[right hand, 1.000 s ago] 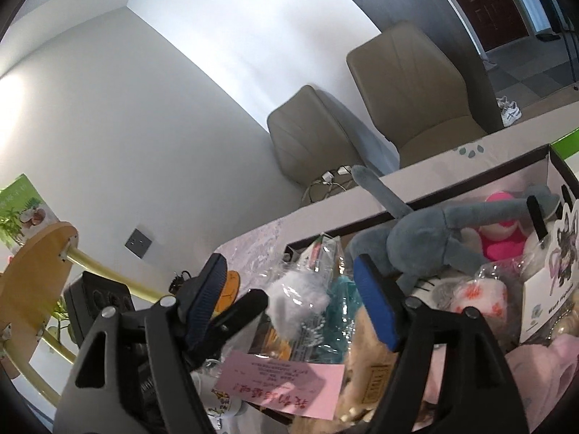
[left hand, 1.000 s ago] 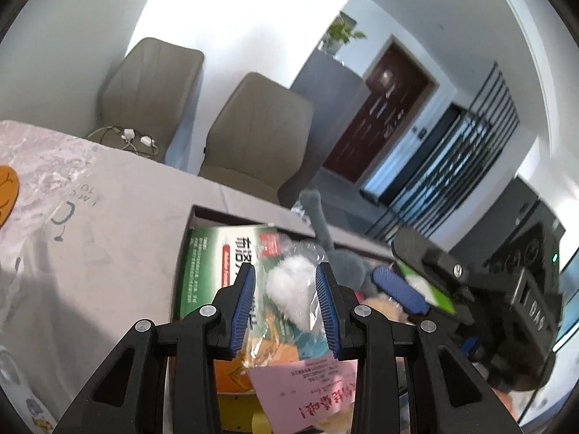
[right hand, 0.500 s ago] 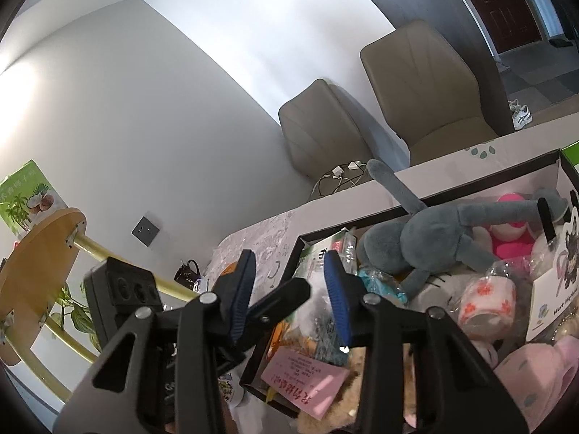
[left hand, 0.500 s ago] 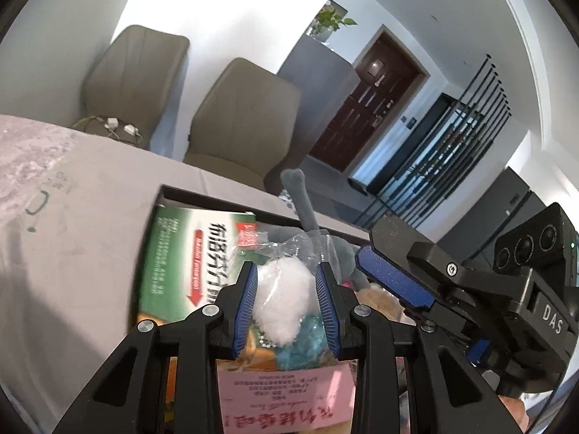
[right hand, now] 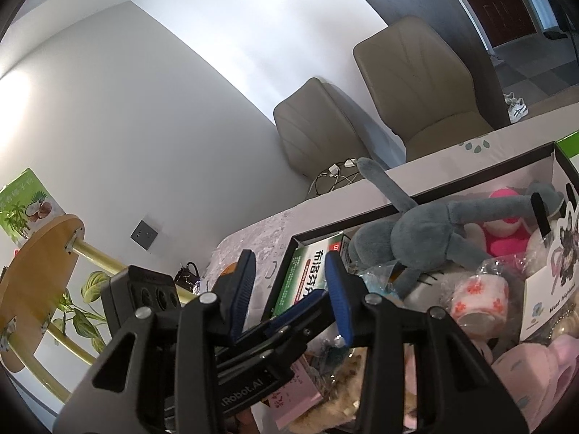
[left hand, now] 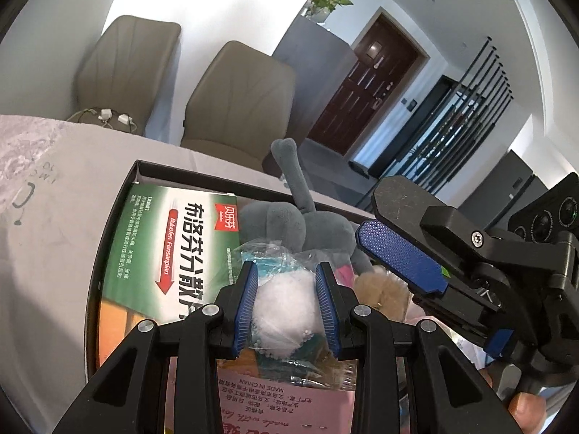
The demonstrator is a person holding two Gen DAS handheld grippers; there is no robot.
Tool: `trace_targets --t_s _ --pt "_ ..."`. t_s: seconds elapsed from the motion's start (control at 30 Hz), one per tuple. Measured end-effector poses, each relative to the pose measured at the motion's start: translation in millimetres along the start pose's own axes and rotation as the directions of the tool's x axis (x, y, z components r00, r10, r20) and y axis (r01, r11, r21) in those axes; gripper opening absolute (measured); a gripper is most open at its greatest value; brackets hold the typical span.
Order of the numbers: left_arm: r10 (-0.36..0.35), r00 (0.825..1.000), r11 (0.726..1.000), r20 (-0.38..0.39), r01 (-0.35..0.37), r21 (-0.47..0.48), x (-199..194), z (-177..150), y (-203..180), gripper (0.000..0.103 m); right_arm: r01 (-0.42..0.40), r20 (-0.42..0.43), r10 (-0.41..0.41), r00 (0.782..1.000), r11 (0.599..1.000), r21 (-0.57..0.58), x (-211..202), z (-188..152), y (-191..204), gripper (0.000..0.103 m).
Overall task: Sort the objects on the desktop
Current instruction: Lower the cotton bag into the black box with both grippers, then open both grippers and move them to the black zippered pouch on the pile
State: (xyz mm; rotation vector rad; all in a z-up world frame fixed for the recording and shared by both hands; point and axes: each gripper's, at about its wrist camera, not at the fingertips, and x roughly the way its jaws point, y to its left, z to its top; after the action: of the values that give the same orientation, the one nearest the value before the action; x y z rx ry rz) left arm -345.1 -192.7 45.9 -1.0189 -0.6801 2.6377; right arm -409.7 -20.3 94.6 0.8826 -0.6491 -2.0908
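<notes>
The clear bag of white fluff (left hand: pixel 286 307), clamped in my left fingers (left hand: pixel 286 303), has moved from beside the box (left hand: pixel 108 224) to over its near end. My right fingers (right hand: pixel 289 298) have narrowed, holding nothing; I judge release is due.

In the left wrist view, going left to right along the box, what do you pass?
Green medicine carton → clear plastic bag of white fluff between the left tongs → tan furry toy → blue-padded right tongs.
</notes>
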Motion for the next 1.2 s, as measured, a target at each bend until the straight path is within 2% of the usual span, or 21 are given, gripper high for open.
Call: trace_targets --t_s 0.13,0.33,0.5,0.53,0.6,0.67,0.87,0.93,1.0,1.07,1.13,1.2 --pt "0.005 1.0 1.0 0.011 -0.005 -0.011 -9.4 2.0 -2.0 0.034 -0.009 0.009 0.009 1.0 1.0 0.004 -3.5 0.7 1.6 0.041" --pt "-0.008 0.994 1.0 0.106 0.009 -0.015 -51.6 7.0 -6.7 0.034 -0.041 0.049 0.041 0.998 0.999 -0.005 -23.0 3.2 11.1 0.041" --pt "0.001 0.987 1.0 0.159 0.001 -0.014 -76.4 10.4 -8.5 0.035 -0.066 0.08 0.068 0.994 0.998 -0.021 -42.3 3.2 22.2 0.05" --pt "0.008 0.986 1.0 0.169 -0.006 -0.012 -81.4 10.5 -9.3 0.038 -0.068 0.083 0.07 0.994 0.997 -0.025 -45.3 2.7 24.1 0.051" --pt "0.03 0.982 1.0 0.189 -0.029 -0.009 -88.0 10.0 -10.2 0.055 -0.074 0.089 0.076 0.993 0.997 -0.029 -50.3 1.5 27.6 0.054" --pt "0.056 0.977 0.998 0.204 -0.057 0.0 -92.6 9.4 -12.7 0.059 -0.076 0.093 0.078 0.993 0.997 -0.031 -55.4 0.3 29.8 0.057" --pt "0.096 0.968 0.994 0.231 -0.104 0.025 -109.1 4.7 -23.2 0.059 -0.083 0.095 0.086 0.992 0.996 -0.034 -71.7 -7.2 38.6 0.061" --pt "0.1 0.965 0.994 0.243 -0.11 0.027 -114.3 3.8 -27.2 0.066 -0.092 0.107 0.095 0.99 0.995 -0.033 -79.4 -8.2 39.9 0.067" --pt "0.106 0.958 0.993 0.266 -0.118 0.031 -123.6 0.8 -31.6 0.076 -0.101 0.124 0.103 0.987 0.995 -0.025 -89.6 -9.8 41.2 0.08" --pt "0.108 0.952 0.992 0.287 -0.124 0.038 -132.9 -3.6 -35.8 0.078 -0.112 0.137 0.113 0.984 0.994 -0.016 -99.3 -11.6 42.9 0.088" --pt "0.103 0.95 0.992 0.294 -0.121 0.043 -139.1 -7.5 -39.7 0.079 -0.118 0.145 0.12 0.982 0.993 -0.021 -106.2 -12.6 45.4 0.089" --pt "0.103 0.948 0.992 0.301 -0.121 0.042 -144.1 -12.5 -42.7 0.084 -0.116 0.142 0.118 0.983 0.993 -0.026 -112.5 -16.6 47.9 0.095"
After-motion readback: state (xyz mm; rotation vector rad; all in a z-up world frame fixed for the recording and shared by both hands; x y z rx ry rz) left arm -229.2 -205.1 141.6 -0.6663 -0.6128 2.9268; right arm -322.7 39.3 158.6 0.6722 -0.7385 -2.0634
